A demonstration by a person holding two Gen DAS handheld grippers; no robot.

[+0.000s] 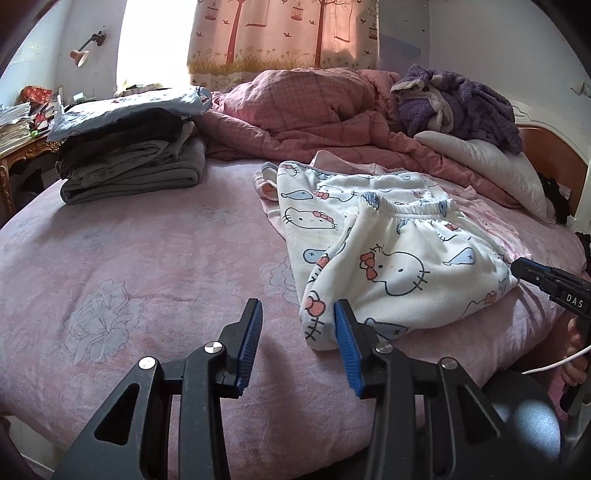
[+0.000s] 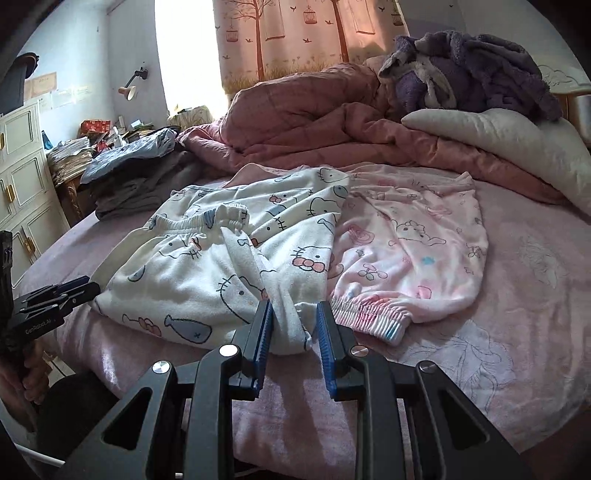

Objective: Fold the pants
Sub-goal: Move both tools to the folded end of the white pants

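1 pink bed [image 1: 147,258], patterned curtain [image 1: 280,37], folded stack [image 1: 129,162]

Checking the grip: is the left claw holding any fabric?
No, the left claw is open over bare sheet, with the white pants beside it.

In front of me, a stack of folded grey clothes [image 1: 133,162] is sitting on the pink bed [image 1: 147,280], beside a rumpled pink quilt [image 1: 303,110]. A purple fleece [image 1: 458,99] is lying heaped on a white pillow [image 1: 491,166], and sunlight is glowing through the tree-print curtain [image 1: 280,33].
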